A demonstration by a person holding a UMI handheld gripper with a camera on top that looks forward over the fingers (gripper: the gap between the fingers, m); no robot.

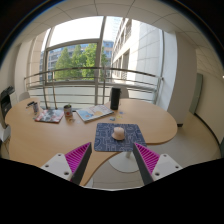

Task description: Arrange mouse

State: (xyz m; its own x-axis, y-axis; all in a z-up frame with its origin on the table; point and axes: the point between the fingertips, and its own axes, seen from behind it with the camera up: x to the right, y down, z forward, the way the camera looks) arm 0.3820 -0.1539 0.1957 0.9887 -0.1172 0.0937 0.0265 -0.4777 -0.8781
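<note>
A pale mouse [118,132] rests on a dark blue patterned mouse mat [119,137] on a round wooden table [60,135]. My gripper [111,163] is held above the near edge of the table, well short of the mouse. Its two fingers with magenta pads [78,158] are spread wide apart with nothing between them. The mouse lies beyond the fingers, roughly in line with the gap.
A dark cylindrical speaker [115,97] stands at the far side of the table. A book or magazine [94,113] lies beyond the mat, with a cup [68,111] and papers [47,116] to the left. Large windows [80,60] and a railing stand behind.
</note>
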